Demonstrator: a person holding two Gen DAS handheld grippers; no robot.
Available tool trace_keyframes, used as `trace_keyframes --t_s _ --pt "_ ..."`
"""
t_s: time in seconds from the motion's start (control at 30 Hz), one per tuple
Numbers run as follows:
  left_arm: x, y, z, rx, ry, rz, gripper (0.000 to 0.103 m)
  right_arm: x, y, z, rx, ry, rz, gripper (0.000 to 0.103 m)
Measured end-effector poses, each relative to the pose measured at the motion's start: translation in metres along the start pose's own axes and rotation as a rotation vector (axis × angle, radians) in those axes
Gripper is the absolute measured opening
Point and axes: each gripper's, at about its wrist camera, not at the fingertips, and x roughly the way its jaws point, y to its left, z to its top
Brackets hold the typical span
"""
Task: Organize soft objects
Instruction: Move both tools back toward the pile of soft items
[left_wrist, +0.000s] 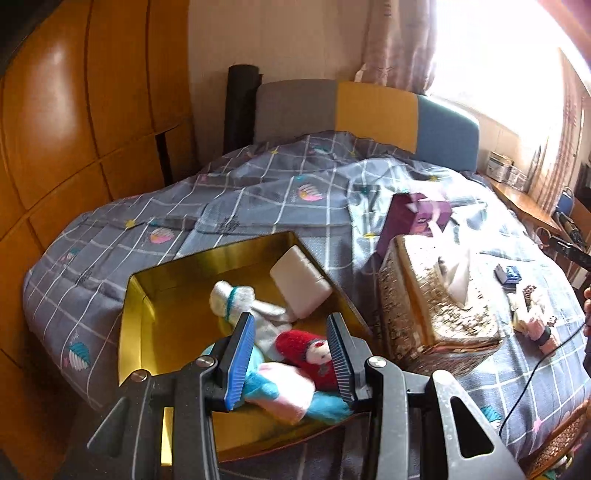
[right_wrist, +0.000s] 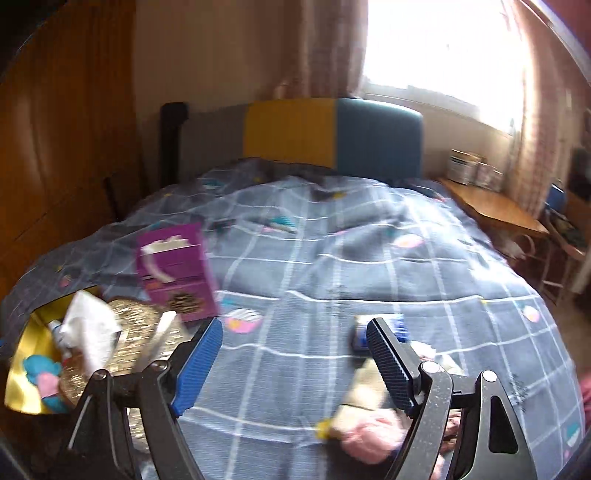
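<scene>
An open gold box (left_wrist: 177, 280) lies on the bed. Inside are a white sock (left_wrist: 236, 299), a white block (left_wrist: 299, 288), a red doll (left_wrist: 310, 350) and a pink and teal soft piece (left_wrist: 284, 391). My left gripper (left_wrist: 290, 319) hovers over the box with its jaws partly apart. The pink and teal piece lies under them and reaches past the left finger, and the pads do not press on it. My right gripper (right_wrist: 294, 325) stands wide open over the blanket, holding nothing. A pink soft toy (right_wrist: 365, 432) lies under its right finger.
A gold sequined tissue box (left_wrist: 436, 302) stands right of the gold box, with a purple box (left_wrist: 417, 214) behind it. A small blue box (right_wrist: 399, 325) lies on the grey checked blanket (right_wrist: 314, 258). Wooden wardrobes stand to the left and a bedside table (right_wrist: 491, 210) to the right.
</scene>
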Motion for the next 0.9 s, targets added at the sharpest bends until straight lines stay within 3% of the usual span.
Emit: trace_keyframes --t_s 0.2,0.37,0.47,0.6,0.77,0.9 --pt "-0.007 -0.026 0.018 0.035 -0.020 -0.087 0.040 0.020 -0.089 -0.010 0.191 0.017 -0.194 0.082" --pt "-0.014 -0.071 0.038 0.130 -0.022 -0.195 0.040 0.035 -0.151 -0.040 0.396 0.084 -0.284 0.082" --pt "-0.017 -0.110 0.050 0.210 -0.026 -0.260 0.040 0.035 -0.175 -0.047 0.531 0.101 -0.279 0.082" --pt "-0.007 -0.178 0.063 0.354 0.009 -0.303 0.040 0.031 -0.180 -0.049 0.580 0.104 -0.255 0.082" --pt "0.023 -0.264 0.073 0.467 0.098 -0.397 0.060 0.029 -0.179 -0.051 0.596 0.101 -0.258 0.082" --pt "0.058 -0.328 0.069 0.563 0.170 -0.408 0.063 0.028 -0.196 -0.061 0.703 0.113 -0.246 0.082"
